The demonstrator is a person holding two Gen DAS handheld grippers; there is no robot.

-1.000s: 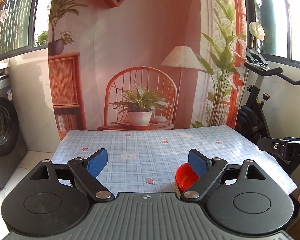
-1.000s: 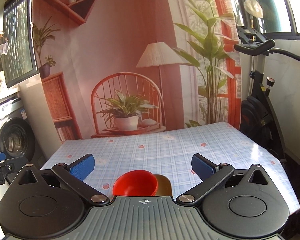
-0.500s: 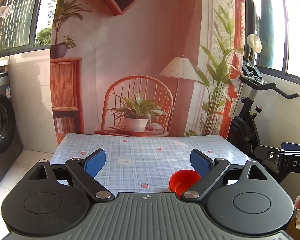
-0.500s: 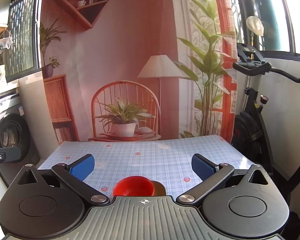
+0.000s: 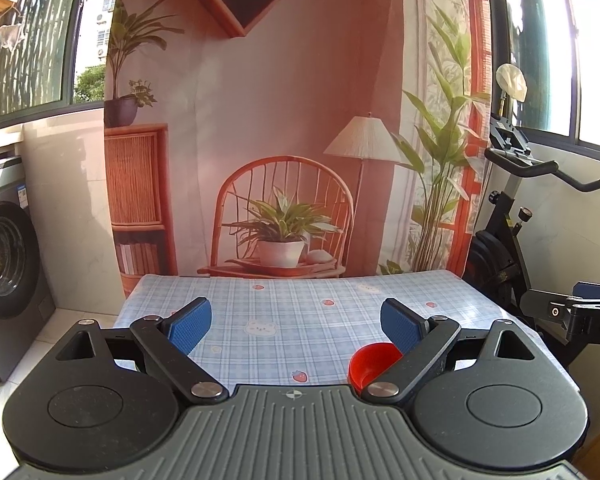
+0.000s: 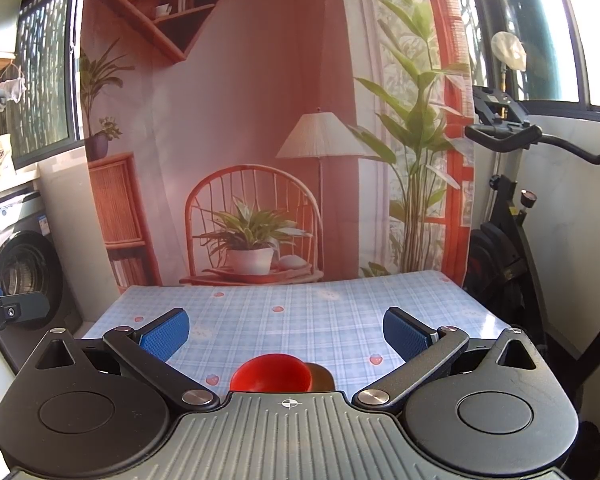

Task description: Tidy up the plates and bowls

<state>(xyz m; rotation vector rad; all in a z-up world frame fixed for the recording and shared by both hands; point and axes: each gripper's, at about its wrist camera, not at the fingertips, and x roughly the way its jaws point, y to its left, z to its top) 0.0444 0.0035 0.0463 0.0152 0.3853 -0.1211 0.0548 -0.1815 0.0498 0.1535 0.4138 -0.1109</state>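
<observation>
My left gripper point(image 5: 296, 324) has its 2 blue-padded fingers point(image 5: 190, 325) spread wide with nothing between them, held above the near part of the table. The red bowl point(image 5: 370, 364) sits low and to the right of that gap, partly hidden behind the right finger, at the near edge of the table.

My right gripper point(image 6: 286, 332) is equally wide and empty. From its camera the red bowl point(image 6: 271, 373) lies almost centred between the fingers but nearer than their tips, its near side cut off by the gripper body. Just right of it, touching or overlapping it, is a brownish dish point(image 6: 320, 376); too little shows for me to tell whether it is a bowl or a plate.

Both sit on a table point(image 6: 300, 312) covered in a pale blue checked cloth printed with small strawberries and bears. Behind the far edge hangs a printed backdrop point(image 5: 284, 140) of a wicker chair, potted plant, lamp and shelves. A washing machine point(image 5: 4, 272) stands far left, an exercise bike point(image 6: 512, 208) to the right, with windows on both sides. In the left view, the other gripper's arm point(image 5: 572, 312) reaches in from the right edge.
</observation>
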